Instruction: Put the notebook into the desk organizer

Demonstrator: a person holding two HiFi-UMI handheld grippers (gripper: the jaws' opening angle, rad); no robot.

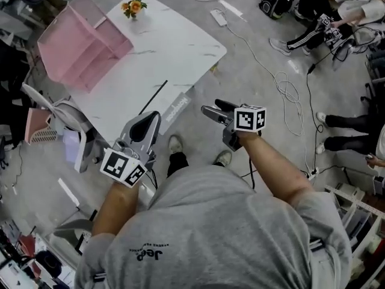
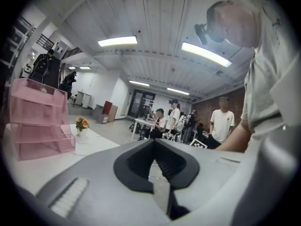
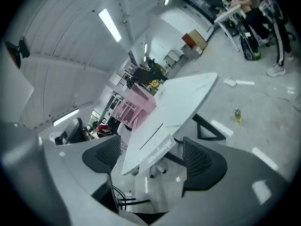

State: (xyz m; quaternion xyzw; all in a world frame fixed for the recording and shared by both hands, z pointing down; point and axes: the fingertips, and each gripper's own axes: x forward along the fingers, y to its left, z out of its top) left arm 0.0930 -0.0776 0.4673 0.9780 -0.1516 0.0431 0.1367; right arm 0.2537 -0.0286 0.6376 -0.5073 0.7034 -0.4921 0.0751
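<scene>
One notebook, white with its title printed on the cover, lies flat at the near edge of the white marble table, and neither claw touches it. In the right gripper view it sits right on the table's lip, with a thin black stick on the tabletop just beyond it.

One pink desk organizer, tiered, stands at the far left end of the table, well apart from the notebook. One small pot of orange flowers stands beside it near the far edge.

Two grippers are up. The left gripper has its jaws pressed together with nothing between them. Its own view shows the dark pads meeting, tipped up towards the ceiling lights, with the organizer off to the left. It hangs at the table's near-left edge, close to the notebook but clear of it.

The right gripper is spread wide and empty. Its view looks between the two pads at the table edge and the notebook beyond. It hovers off the table over the grey floor, just past the near corner.

Both bare forearms reach forward from a grey T-shirt, the left one lower and the right one angled inward towards the table.
</scene>
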